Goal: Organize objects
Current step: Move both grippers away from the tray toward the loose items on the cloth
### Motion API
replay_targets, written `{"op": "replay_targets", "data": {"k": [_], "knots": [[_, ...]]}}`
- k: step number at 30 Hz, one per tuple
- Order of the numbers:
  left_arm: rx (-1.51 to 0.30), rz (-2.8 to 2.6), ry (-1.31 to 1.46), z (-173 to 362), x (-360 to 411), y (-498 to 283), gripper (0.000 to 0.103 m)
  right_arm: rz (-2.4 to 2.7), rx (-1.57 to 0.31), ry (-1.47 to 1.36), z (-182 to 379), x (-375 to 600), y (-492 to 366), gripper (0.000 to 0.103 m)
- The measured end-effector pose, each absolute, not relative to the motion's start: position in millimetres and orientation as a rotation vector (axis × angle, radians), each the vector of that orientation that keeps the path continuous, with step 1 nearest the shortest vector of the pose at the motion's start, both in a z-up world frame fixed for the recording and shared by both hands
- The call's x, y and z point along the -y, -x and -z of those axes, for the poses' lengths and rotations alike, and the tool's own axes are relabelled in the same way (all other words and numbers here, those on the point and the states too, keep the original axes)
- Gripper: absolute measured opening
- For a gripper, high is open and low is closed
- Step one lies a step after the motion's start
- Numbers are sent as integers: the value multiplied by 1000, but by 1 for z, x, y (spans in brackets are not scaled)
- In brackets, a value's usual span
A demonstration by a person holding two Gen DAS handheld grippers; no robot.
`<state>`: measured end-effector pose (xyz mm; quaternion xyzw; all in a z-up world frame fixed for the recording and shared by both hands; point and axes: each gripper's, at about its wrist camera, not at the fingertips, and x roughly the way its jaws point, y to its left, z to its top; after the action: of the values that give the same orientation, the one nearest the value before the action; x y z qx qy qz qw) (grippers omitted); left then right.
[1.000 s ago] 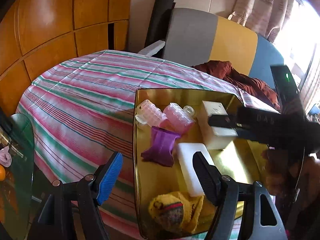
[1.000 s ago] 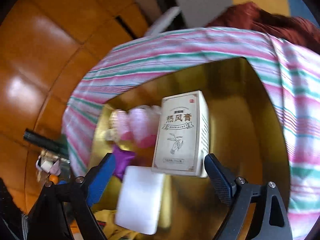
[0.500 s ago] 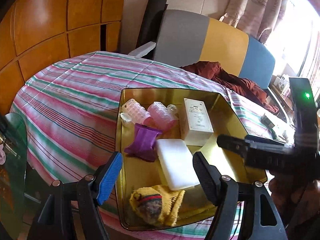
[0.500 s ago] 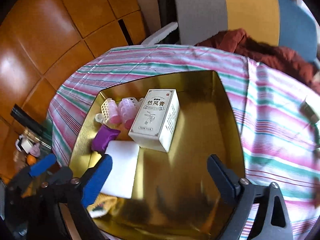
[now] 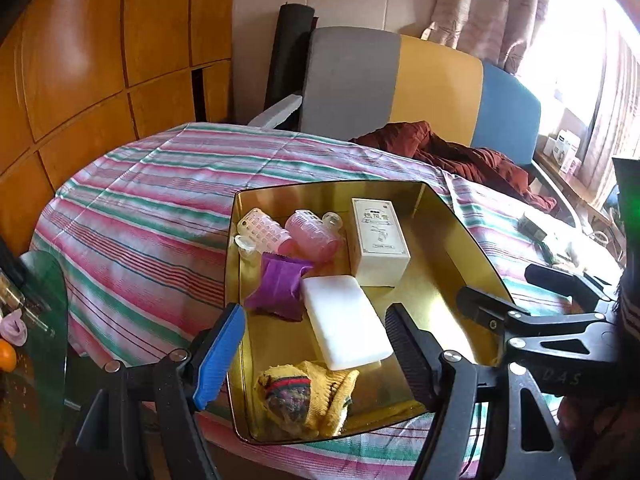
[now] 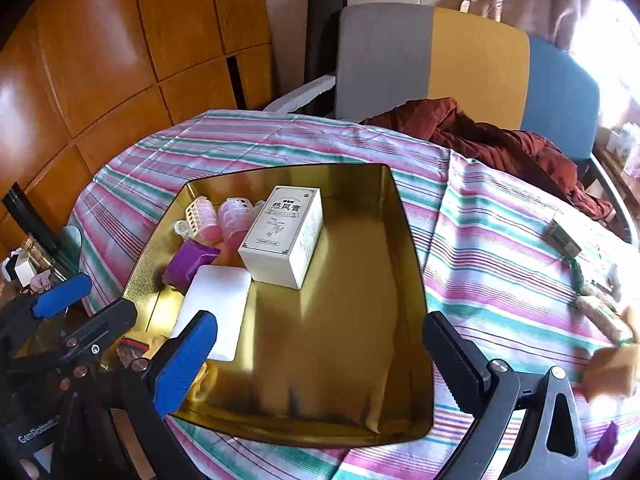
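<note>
A gold tray (image 5: 460, 236) (image 6: 404, 240) lies on the striped tablecloth. In it are two pink hair rollers (image 5: 312, 234) (image 6: 236, 214), a purple pouch (image 5: 280, 288) (image 6: 188, 262), a white block (image 5: 344, 324) (image 6: 214, 308), a yellow knitted item (image 5: 308, 396) and a cream box (image 5: 378, 236) (image 6: 286, 234). My left gripper (image 5: 312, 356) hangs open above the tray's near end. My right gripper (image 6: 320, 360) is open too, over the tray's bare right half, nothing between its fingers. The right gripper (image 5: 532, 300) shows at the right of the left wrist view.
More small items lie on the cloth to the right: a green packet (image 6: 562, 236), a wrapped bar (image 6: 600, 312), a tan block (image 6: 612, 372), a purple scrap (image 6: 606, 440). A dark red cloth (image 6: 500, 144) is draped on the chair. A glass side table (image 5: 36, 320) stands left.
The right gripper has let go of the cream box, which now rests in the tray, and has pulled back and up. The left gripper has drifted back slightly.
</note>
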<state>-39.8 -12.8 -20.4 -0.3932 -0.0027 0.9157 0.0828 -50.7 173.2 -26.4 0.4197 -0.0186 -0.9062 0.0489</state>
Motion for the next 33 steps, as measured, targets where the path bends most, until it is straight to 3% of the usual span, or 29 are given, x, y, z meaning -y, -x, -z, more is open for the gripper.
{"op": "replay_targets", "data": {"k": [17, 33], "knots": [[-102, -2628, 1124, 15, -33, 31, 74, 2921, 109, -1284, 20, -240, 17, 103], [-237, -2400, 1035, 12, -116, 20, 74, 3272, 299, -1417, -1, -413, -43, 103]]}}
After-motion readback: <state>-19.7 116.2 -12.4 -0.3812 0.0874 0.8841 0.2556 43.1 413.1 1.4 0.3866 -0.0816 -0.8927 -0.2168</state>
